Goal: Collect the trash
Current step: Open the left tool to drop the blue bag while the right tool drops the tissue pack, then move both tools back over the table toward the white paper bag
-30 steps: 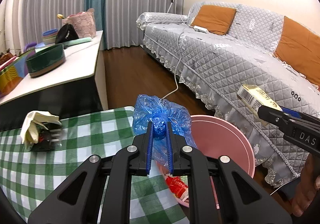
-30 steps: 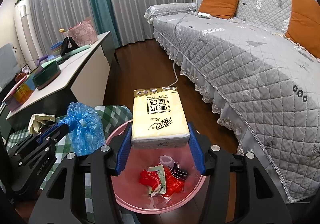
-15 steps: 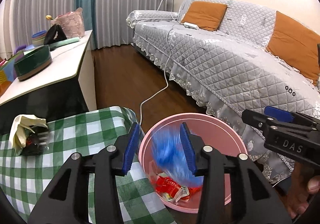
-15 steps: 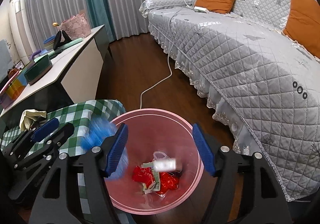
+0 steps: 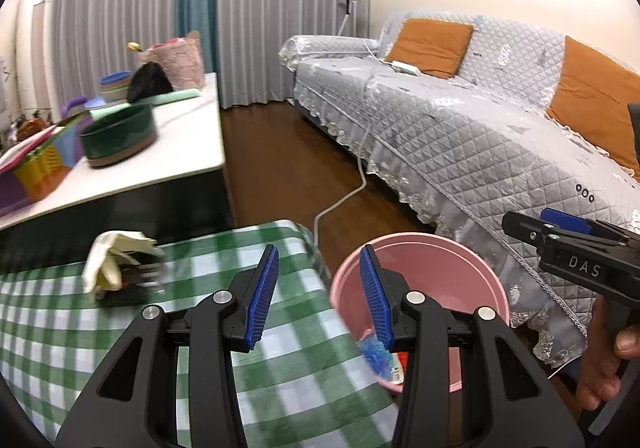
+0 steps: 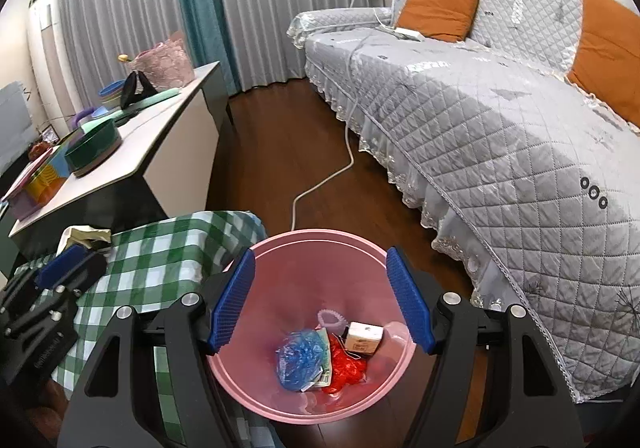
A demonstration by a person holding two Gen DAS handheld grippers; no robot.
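Blue ribbed pads line both tools, and on each the two fingers stand spread wide with nothing between them. In its own view the right gripper (image 6: 320,298) hangs over the mouth of the pink bin (image 6: 280,244), the rim filling the gap between its pads. At the bottom of the bin lie a crumpled blue plastic bag (image 6: 301,358) at about 7 o'clock, a small tissue pack (image 6: 363,340) at about 3 o'clock, and red wrappers (image 6: 346,368) between and below them, all touching. The left gripper (image 5: 318,296) sits above the edge of the green checked tablecloth (image 5: 80,328), with the bin at 3 o'clock of its right pad; a bit of the blue bag shows inside just beside that pad. On the cloth at 10 o'clock of the left gripper lies a blurred heap of cream paper over something dark (image 5: 116,268). Farther out at 10 o'clock stands a white-topped sideboard (image 5: 180,152) carrying a dark green bowl (image 5: 120,136). At 1 to 3 o'clock runs a grey quilted sofa (image 5: 460,136) with orange cushions (image 5: 432,40), and a white cable (image 5: 340,204) trails across the wooden floor.
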